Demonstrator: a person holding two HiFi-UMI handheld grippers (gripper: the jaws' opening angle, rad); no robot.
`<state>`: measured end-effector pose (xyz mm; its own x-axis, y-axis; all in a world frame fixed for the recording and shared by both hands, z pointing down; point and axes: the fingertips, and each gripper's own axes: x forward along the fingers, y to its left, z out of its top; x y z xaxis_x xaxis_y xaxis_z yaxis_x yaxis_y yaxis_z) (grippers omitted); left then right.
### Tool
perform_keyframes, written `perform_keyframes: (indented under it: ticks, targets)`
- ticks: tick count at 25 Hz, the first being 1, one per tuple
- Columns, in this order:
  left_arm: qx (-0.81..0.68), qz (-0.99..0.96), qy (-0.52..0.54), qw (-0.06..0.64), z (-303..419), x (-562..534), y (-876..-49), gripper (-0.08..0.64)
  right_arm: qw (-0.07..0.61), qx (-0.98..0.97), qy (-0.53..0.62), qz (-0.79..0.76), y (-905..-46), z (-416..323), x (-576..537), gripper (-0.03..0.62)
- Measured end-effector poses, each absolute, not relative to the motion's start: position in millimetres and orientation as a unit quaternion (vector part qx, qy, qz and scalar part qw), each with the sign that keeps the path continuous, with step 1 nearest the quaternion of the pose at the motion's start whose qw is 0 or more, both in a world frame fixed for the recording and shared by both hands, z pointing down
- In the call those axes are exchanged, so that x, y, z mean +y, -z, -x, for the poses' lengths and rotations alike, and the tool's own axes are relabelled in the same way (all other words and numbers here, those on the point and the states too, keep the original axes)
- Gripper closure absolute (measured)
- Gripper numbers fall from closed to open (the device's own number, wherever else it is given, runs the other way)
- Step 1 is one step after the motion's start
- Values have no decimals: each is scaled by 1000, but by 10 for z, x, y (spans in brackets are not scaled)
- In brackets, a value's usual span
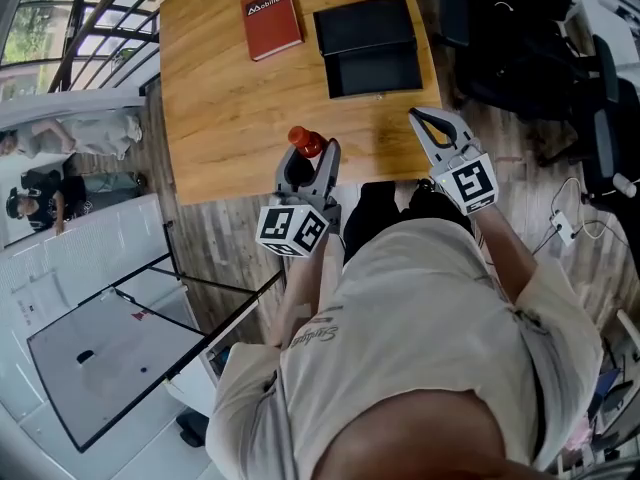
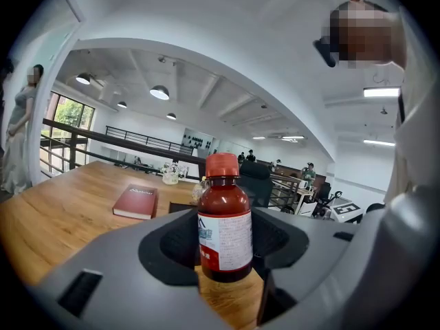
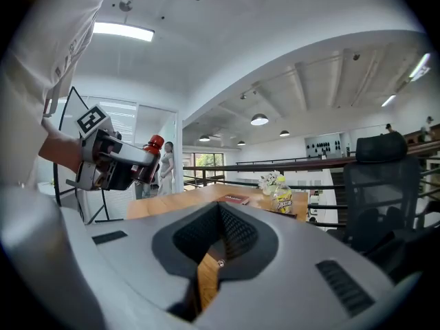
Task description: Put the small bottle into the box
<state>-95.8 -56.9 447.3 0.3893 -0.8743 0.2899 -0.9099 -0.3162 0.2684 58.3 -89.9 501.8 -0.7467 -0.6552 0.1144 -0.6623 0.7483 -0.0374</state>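
Wooden desk (image 1: 230,108) below. At near edge, gripping bottle (image 1: 305,140) upright in left tool (image 1: 309,160). Toward far edge, book (image 1: 271,20), then open black box (image 1: 368,43). By near right corner, holding right tool (image 1: 416,117) narrow, nothing between its jaws.

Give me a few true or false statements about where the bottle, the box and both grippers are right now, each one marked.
1. The left gripper grips the small bottle. True.
2. The small bottle is already in the black box. False: it sits between the left gripper's jaws.
3. The right gripper holds the red book. False: its jaws are together on nothing; the book lies on the table.
4. In the head view, the red book lies left of the black box. True.
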Motion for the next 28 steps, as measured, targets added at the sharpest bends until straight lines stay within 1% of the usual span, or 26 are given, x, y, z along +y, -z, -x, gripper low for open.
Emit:
perform_keyframes:
  ticks: [4,10,15,21,24,28]
  targets:
    - [-533,-822,-35,198,932,-772,-4480,333,43,-927,-41,-370,-4952,-601,-1004,598]
    - [-498,-844,-25,197,932,-1167,-4400,333,21,-904,-44,-425,-4664,-637,-1300,598]
    - [-468,-862,-5,192,1016,-1394,-4250,333,38,-893,-20,-449,-4508,-537,-1423,598]
    - [-444,-870,4,214,1239,-1568,-4333,333,33,-870,8,-492,-4220,-347,-1501,598]
    - [-425,-879,9,215,1287,-1623,-4374,333,51,-864,16,-500,-4245,-258,-1501,598]
    - [-403,-884,13,235,1369,-1633,-4456,333,69,-855,-1,-513,-4373,-128,-1444,598]
